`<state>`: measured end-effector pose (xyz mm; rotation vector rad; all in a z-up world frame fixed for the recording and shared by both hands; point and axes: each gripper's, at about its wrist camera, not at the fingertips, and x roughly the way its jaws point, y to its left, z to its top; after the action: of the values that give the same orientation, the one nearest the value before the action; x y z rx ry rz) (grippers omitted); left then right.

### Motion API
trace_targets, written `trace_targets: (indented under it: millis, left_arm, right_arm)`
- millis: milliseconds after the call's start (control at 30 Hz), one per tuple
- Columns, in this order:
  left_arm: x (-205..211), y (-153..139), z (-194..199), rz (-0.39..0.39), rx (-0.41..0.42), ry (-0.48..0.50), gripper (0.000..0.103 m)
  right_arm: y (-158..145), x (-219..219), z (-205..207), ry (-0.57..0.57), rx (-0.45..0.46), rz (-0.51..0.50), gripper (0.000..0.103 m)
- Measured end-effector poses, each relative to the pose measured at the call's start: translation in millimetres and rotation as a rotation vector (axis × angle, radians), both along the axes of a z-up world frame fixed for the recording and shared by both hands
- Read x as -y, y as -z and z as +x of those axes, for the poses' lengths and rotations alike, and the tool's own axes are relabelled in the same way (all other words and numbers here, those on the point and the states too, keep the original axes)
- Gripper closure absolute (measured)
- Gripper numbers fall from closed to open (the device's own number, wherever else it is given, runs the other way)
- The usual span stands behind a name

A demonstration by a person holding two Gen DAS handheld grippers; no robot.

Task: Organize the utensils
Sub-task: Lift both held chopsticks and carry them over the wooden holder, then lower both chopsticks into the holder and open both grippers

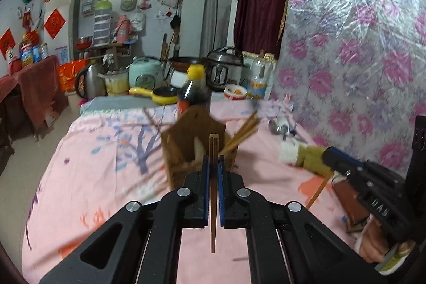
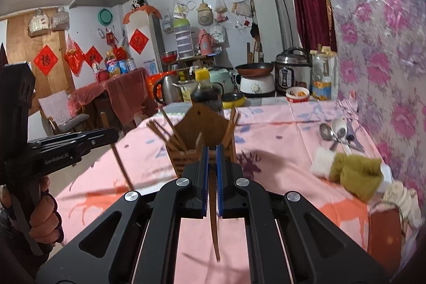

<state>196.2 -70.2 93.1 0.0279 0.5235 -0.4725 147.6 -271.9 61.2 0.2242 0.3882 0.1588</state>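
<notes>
The left gripper is clamped on one dark wooden chopstick, which stands almost upright between the blue pads; its top end rises above the fingertips and its lower end hangs free below them. The right gripper is closed in the same way on a second chopstick — this one leans a little, with its lower tip toward the camera.

Both grippers are held above the surface, which is covered with a pink flowered cloth. Just in front of them stands the wooden utensil holder, with several chopsticks already leaning out of it on both sides. Behind the holder is a dark sauce bottle with a yellow cap.

Near the flowered wall lie some spoons — perhaps two metal and one white, the blur makes it hard to count. Beside them rests an olive and white cloth item.
</notes>
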Motion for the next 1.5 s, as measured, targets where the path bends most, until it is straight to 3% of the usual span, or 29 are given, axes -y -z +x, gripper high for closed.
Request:
trace_targets:
  millis: [267,567,800,1033,1267,1500]
  left_arm:
    - [12.7,-65.0,43.1,-0.063,0.128,-0.027,0.097]
    - [18.4,-69.5,103.2,-0.067,0.135,-0.073,0.097]
    - [12.0,-47.5,138.8,-0.071,0.094,-0.095,0.097]
    - [15.3,-20.7,160.9,-0.048,0.056,-0.099,0.097]
    - [21.5,9.8,170.7,-0.03,0.003,-0.088,0.097]
    - [24.6,40.8,167.6,0.042,-0.015,-0.125,0.094]
  right_arm:
    - [-61.2,-1.7,63.4,0.031,0.106,0.03,0.097]
    - [-88.4,-20.1,119.5,0.051,0.168,-0.005,0.097]
    - [-77.9,-29.7,152.9,0.059,0.158,-0.035,0.097]
    - [-48.1,-28.0,179.4,0.059,0.1,-0.014,0.097]
    - [-9.6,-31.0,191.9,0.042,0.013,-0.014,0.097]
    - [15.6,-31.6,192.8,0.036,-0.048,-0.037,0.093]
